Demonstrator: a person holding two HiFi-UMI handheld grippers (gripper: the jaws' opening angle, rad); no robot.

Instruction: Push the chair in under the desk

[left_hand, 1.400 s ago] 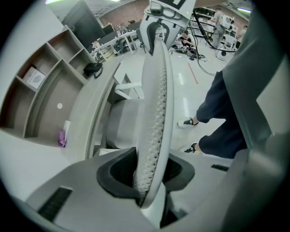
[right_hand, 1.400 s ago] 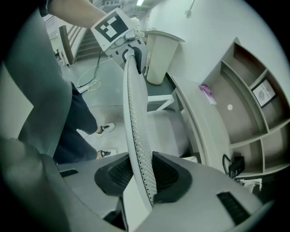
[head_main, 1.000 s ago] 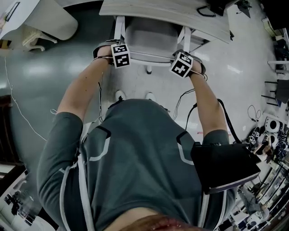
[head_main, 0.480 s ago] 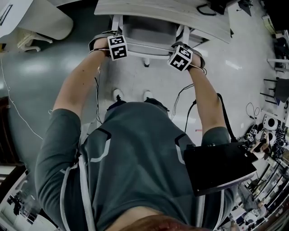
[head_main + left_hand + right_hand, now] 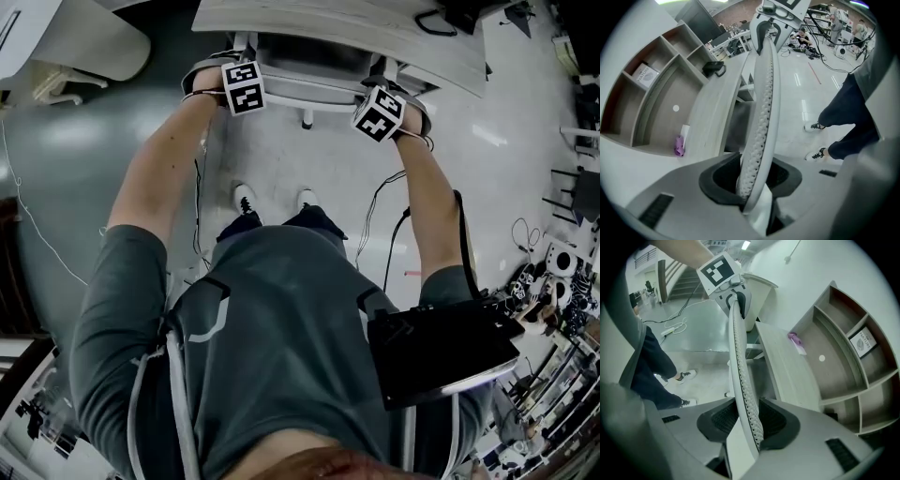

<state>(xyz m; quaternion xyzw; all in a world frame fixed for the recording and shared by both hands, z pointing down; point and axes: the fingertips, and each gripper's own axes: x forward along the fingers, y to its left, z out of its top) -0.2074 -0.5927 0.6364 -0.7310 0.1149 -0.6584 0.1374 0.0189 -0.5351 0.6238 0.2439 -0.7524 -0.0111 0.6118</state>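
The white mesh chair stands with its seat mostly under the pale wooden desk; only the backrest top shows in the head view. My left gripper grips the backrest's left end, and my right gripper its right end. In the left gripper view the backrest edge runs between the pads of the left gripper, which press on it. In the right gripper view the backrest edge sits in the right gripper, whose jaws are opening slightly while the pads still touch it.
An open shelf unit stands behind the desk top, with a purple item and a black object on the desk. The person's shoes stand just behind the chair. Cables and clutter lie on the floor.
The chair has slid further under the desk, so less of its seat shows. Both grippers and arms have moved forward with the backrest.
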